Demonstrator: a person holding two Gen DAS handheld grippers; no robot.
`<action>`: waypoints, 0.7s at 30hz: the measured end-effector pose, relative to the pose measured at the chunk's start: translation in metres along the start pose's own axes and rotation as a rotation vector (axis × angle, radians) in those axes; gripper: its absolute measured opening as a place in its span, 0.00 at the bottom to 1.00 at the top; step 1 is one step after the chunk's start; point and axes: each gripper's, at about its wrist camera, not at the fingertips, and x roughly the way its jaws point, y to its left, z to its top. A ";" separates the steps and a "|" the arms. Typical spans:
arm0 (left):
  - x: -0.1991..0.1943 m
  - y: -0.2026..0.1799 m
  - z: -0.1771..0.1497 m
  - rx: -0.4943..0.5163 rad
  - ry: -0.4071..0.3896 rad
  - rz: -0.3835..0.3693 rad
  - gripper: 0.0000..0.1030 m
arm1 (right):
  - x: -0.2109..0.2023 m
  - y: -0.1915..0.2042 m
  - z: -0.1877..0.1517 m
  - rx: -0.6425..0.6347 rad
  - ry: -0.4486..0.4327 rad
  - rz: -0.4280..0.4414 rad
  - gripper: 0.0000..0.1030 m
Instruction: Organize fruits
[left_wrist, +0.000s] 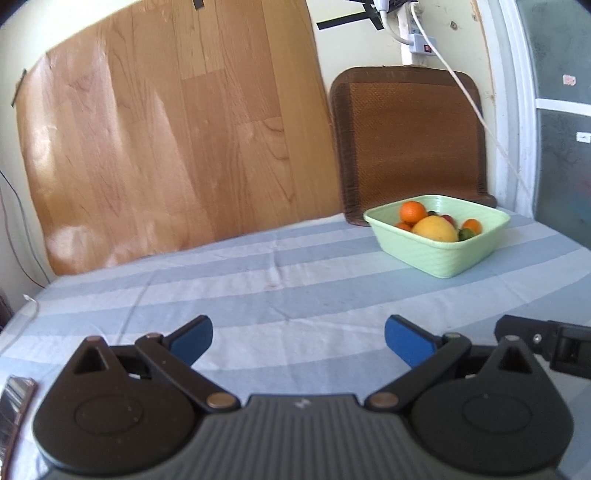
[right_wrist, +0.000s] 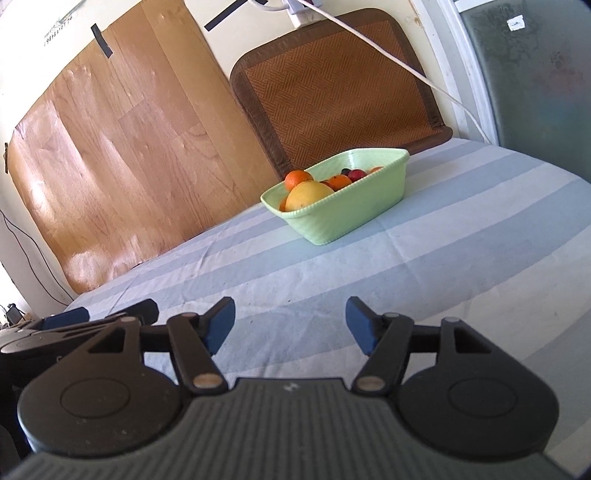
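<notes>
Both tools stand released and empty: left gripper (left_wrist: 298, 341), right gripper (right_wrist: 290, 325). The green basket (left_wrist: 443, 258) sits right of centre in the left view, holding a large yellow fruit (left_wrist: 435, 229) and oranges (left_wrist: 413, 211). Approach from above, keeping your jaws level over the striped cloth (right_wrist: 369, 280). A woven mat (right_wrist: 343, 88) leans just behind the basket; the white cable (right_wrist: 388, 55) hangs there too.

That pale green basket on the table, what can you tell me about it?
The green basket is a shallow rectangular tub, apparently plastic, with a woven-look texture on its walls and a flared, ridged rim. It sits upright on the striped tablecloth, near the far edge, just in front of a brown woven mat leaning on the wall. Inside are a large yellow fruit, several oranges and small dark red and green fruits. Neither gripper touches it.
</notes>
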 end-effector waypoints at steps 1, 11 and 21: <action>0.000 0.000 0.000 0.002 -0.001 0.010 1.00 | 0.001 0.000 0.000 -0.001 0.003 0.002 0.67; 0.006 -0.004 0.001 0.000 0.041 -0.004 1.00 | -0.001 -0.002 0.001 -0.009 -0.018 -0.009 0.67; 0.007 -0.006 0.004 -0.018 0.078 -0.036 1.00 | -0.004 0.002 0.001 -0.042 -0.045 -0.008 0.67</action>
